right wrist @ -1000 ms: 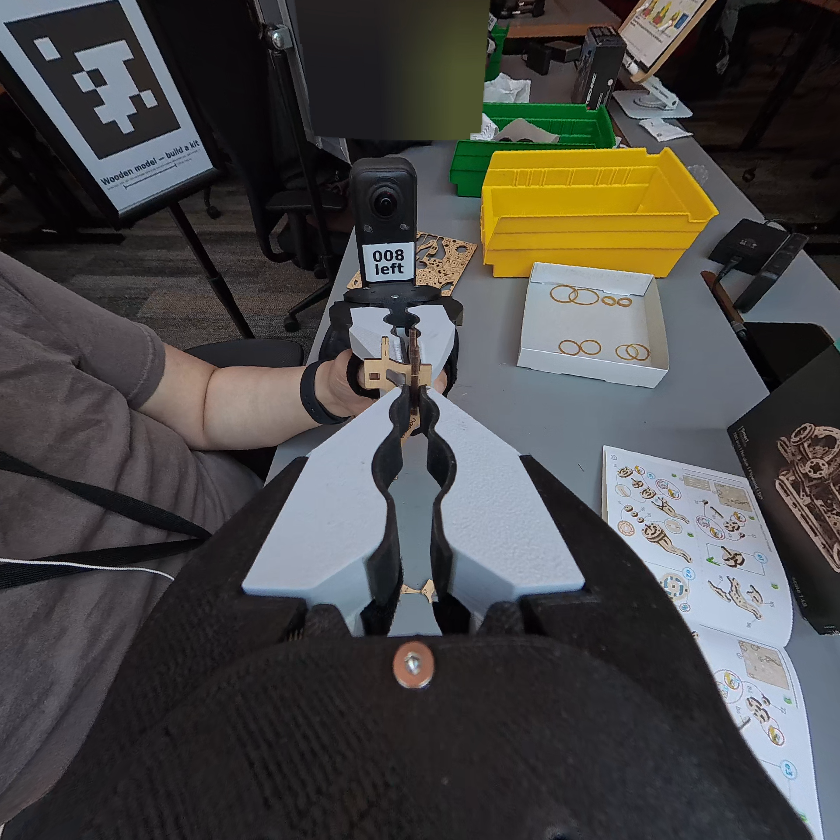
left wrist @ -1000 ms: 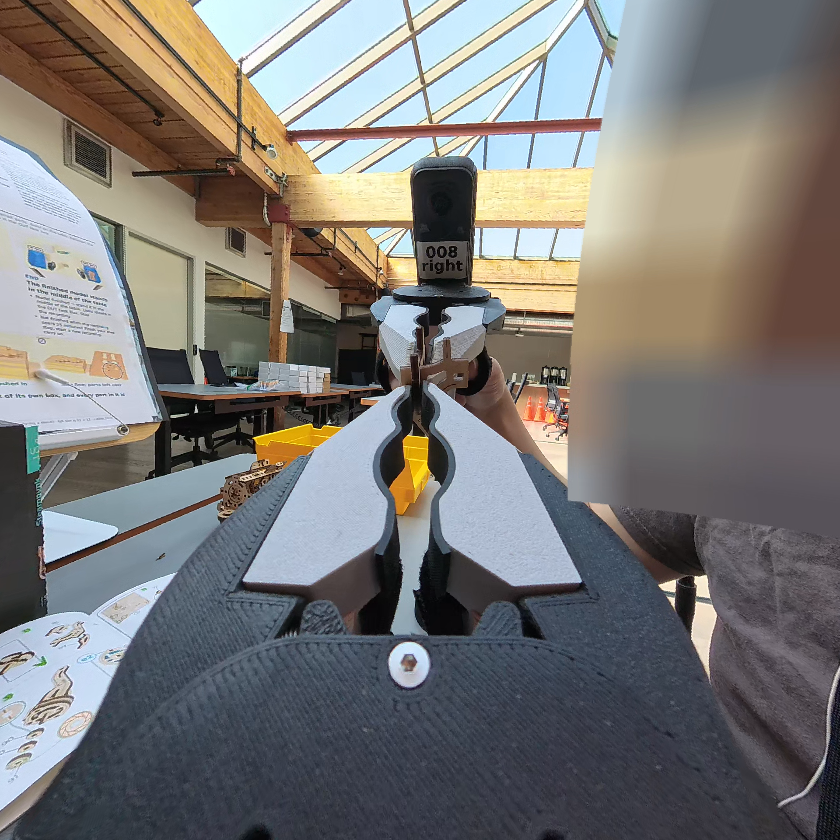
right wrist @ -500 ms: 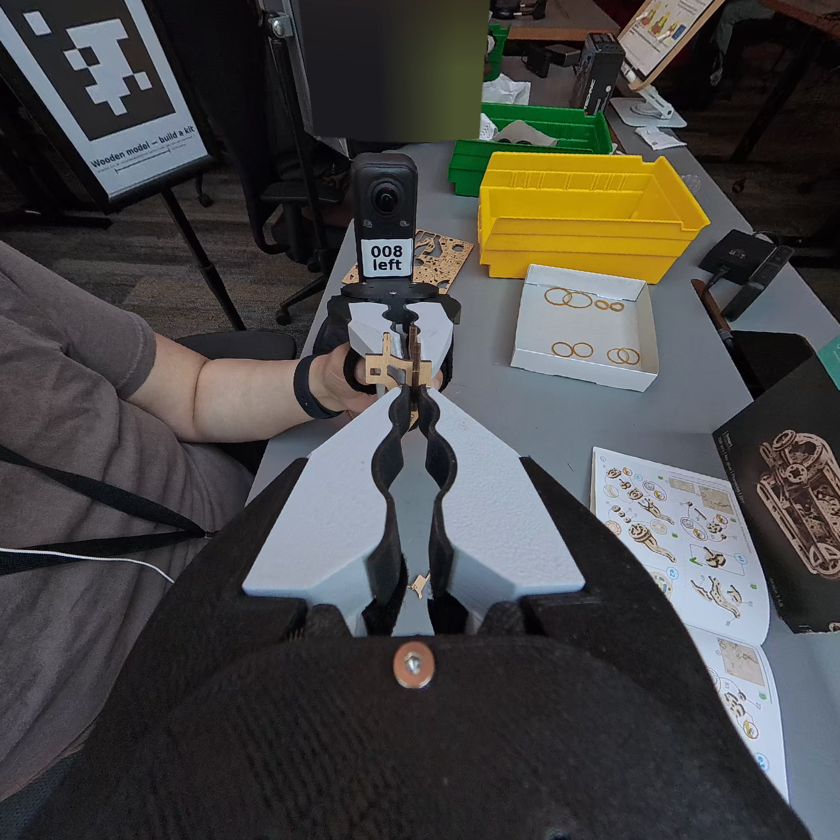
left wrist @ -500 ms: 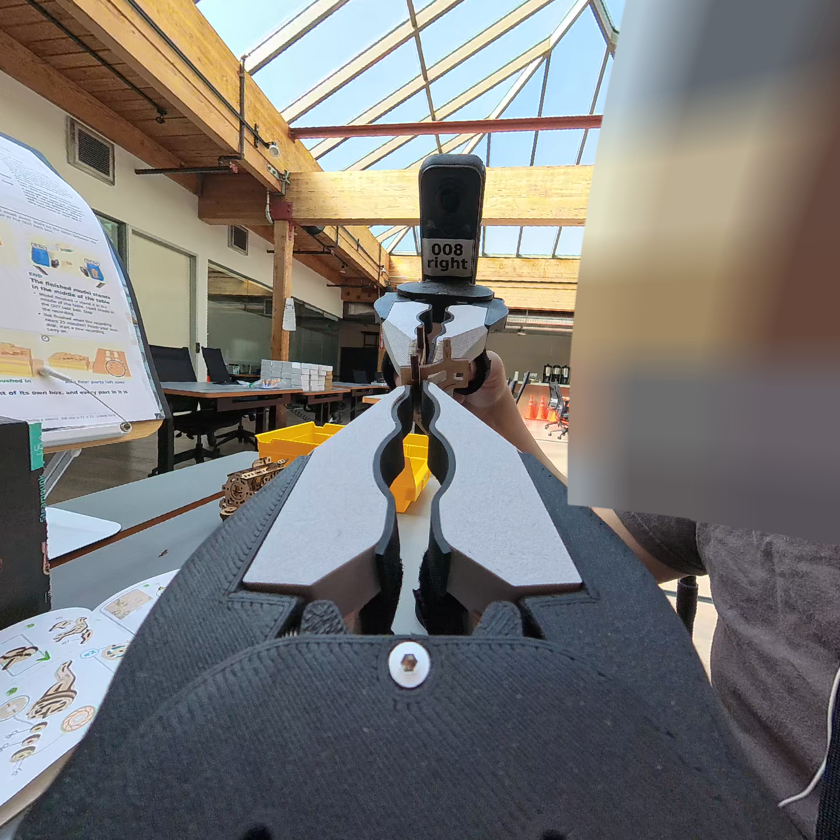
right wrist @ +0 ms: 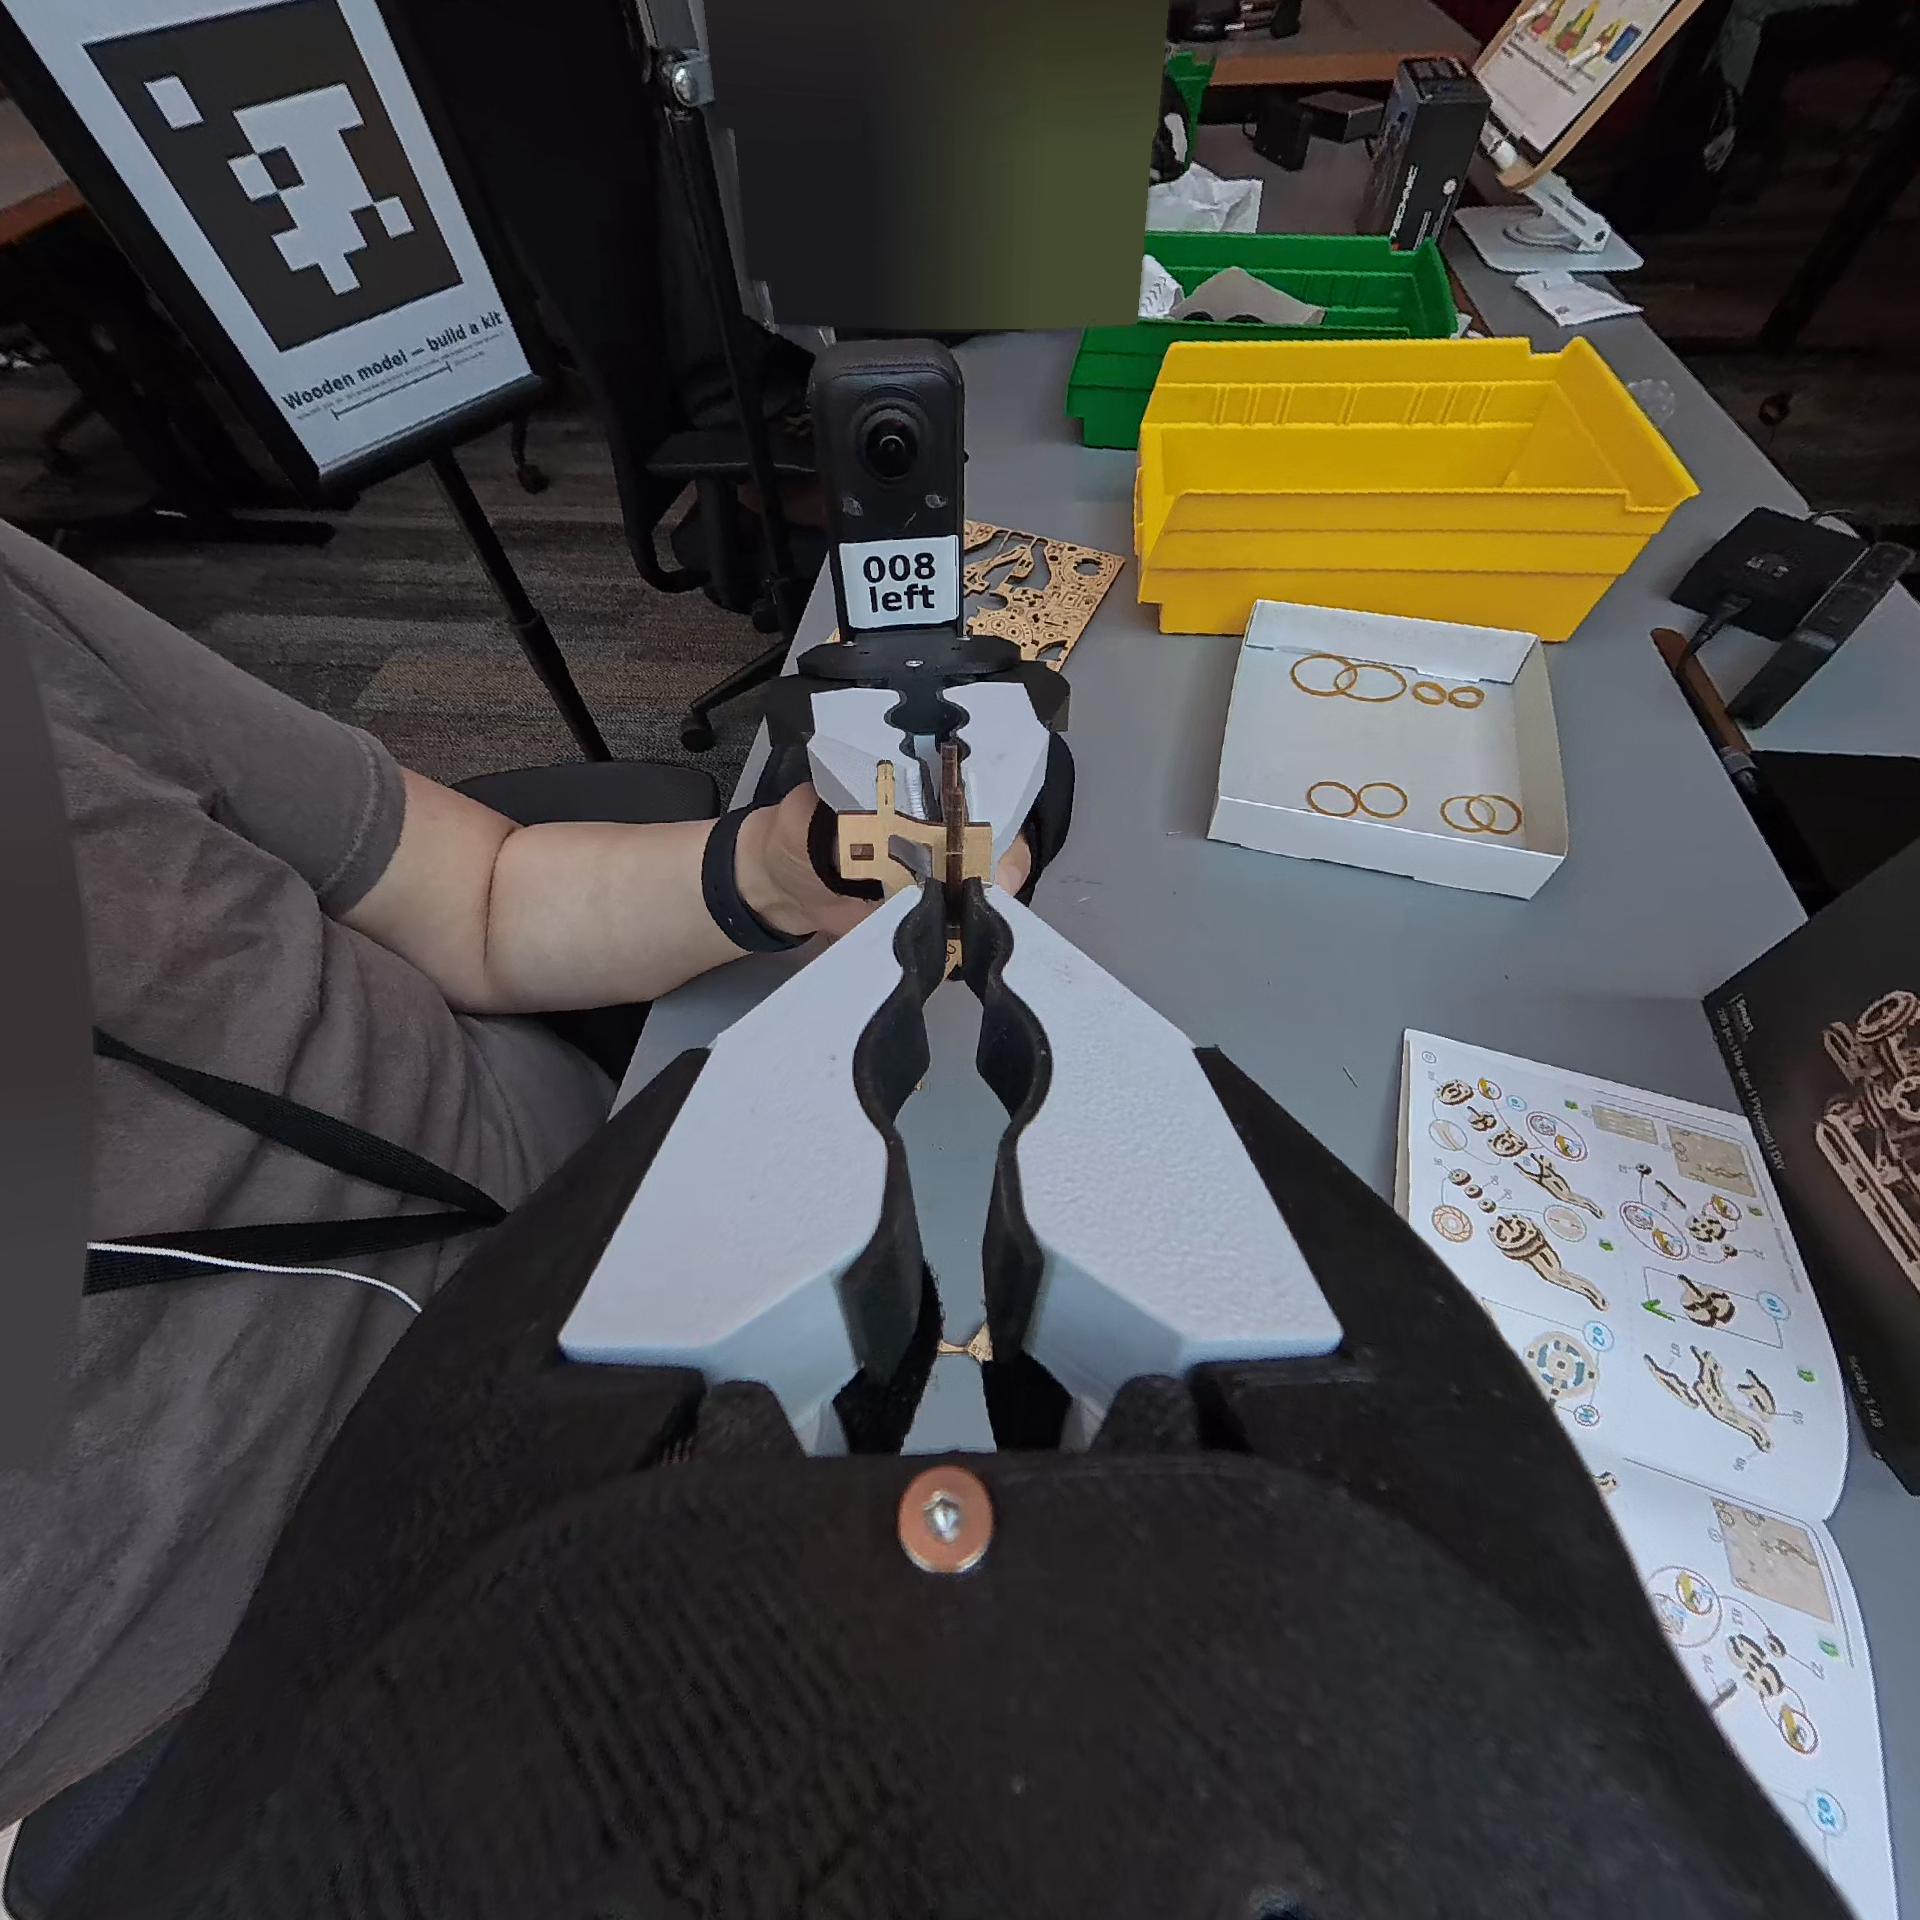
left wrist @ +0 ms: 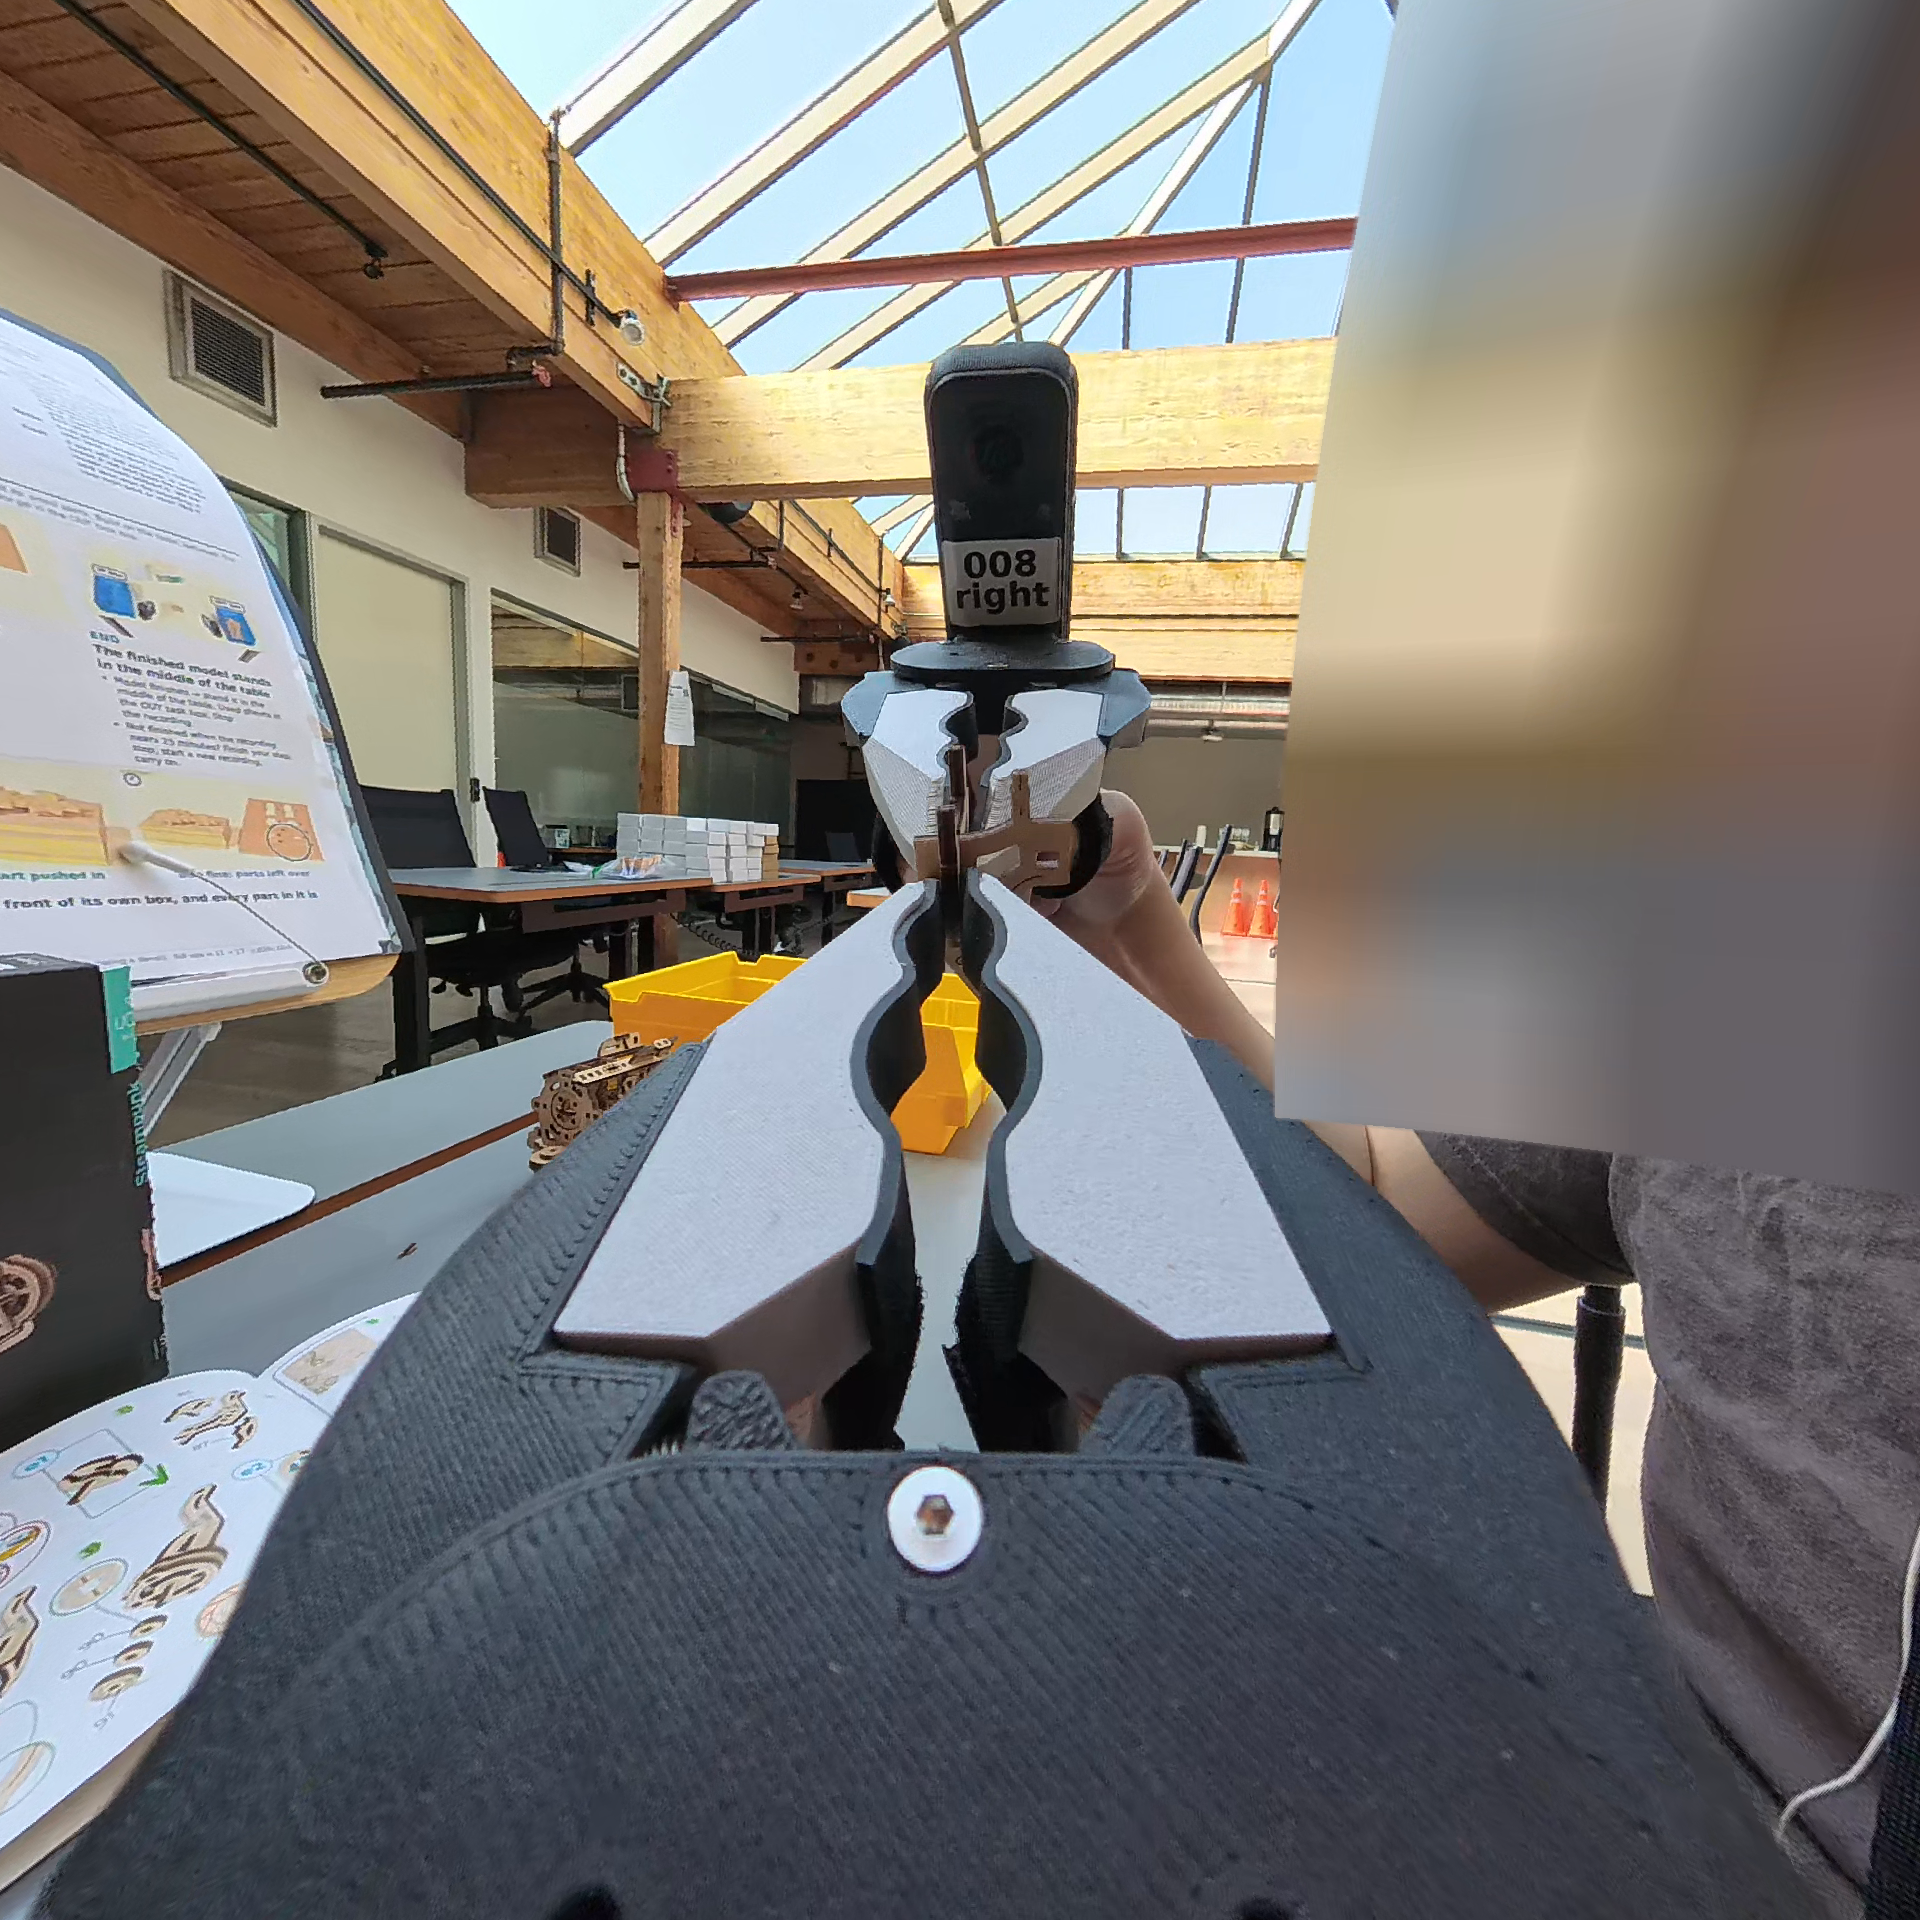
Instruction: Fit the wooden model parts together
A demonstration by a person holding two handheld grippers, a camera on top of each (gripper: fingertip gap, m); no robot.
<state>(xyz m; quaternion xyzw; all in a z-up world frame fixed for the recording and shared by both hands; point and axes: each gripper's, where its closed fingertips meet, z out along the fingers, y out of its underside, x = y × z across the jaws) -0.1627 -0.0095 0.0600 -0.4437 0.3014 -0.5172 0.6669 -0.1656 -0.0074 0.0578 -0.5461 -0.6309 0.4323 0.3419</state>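
Facing each other tip to tip above the grey table (right wrist: 1299,935), the two grippers meet over a small wooden assembly. The right gripper (right wrist: 948,899) has its fingers drawn nearly together at the tips, pinching a thin upright wooden strip (right wrist: 949,810) edge-on. The left gripper (left wrist: 948,891) is likewise closed at its tips, and appears to hold the flat wooden piece (right wrist: 883,836) that crosses the strip at a right angle, the two slotted into a cross shape; from the left wrist view the same cross (left wrist: 987,842) sits right in front of the opposite gripper's pale fingers.

Beyond them on the table lies a white shallow tray (right wrist: 1382,842) holding several rubber-band rings (right wrist: 1351,677), with a yellow bin (right wrist: 1403,520) behind it and a green bin (right wrist: 1288,301) farther back. A laser-cut wooden sheet (right wrist: 1039,592) lies near the table's edge beside the left gripper. An open instruction booklet (right wrist: 1621,1299) is spread at the right, just beside a black box (right wrist: 1860,1143). A finished-looking wooden model (left wrist: 587,1091) stands on the table in the left wrist view.
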